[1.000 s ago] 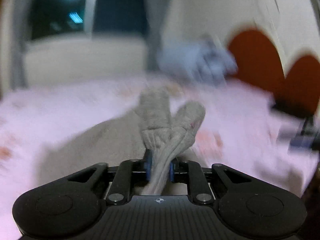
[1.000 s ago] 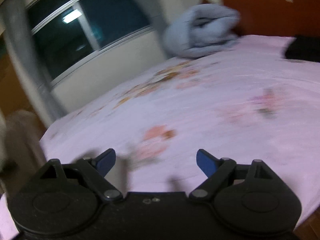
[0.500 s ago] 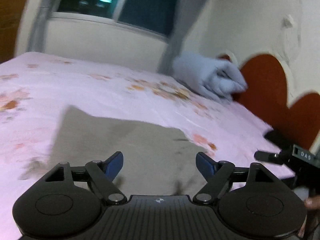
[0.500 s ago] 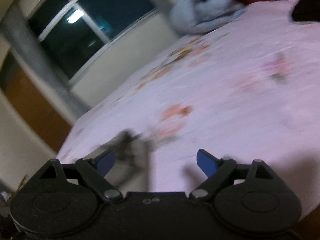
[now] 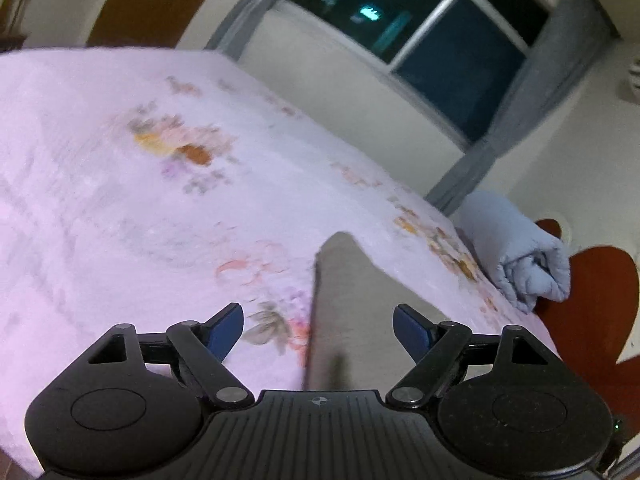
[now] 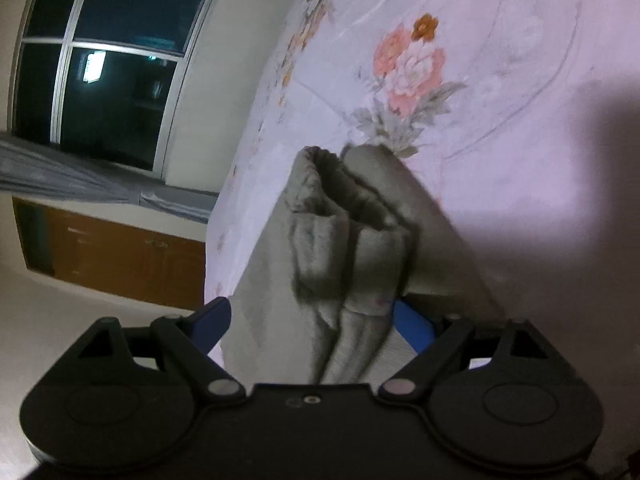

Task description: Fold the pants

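Note:
The grey pants lie flat on the pink floral bed sheet. My left gripper is open and empty, its blue fingertips spread above the near edge of the pants. In the right wrist view the two ribbed leg cuffs of the pants lie stacked on the folded cloth. My right gripper is open, with the cuffs lying between its fingers; the right blue pad sits close beside the cloth.
A rolled light-blue quilt lies at the head of the bed by a red-brown headboard. A dark window with grey curtains is behind. The bed edge and a wooden cabinet show left in the right wrist view.
My left gripper let go of the pant cuffs a second ago and has stayed open, swinging left. My right gripper has moved down over the cuffs, still open.

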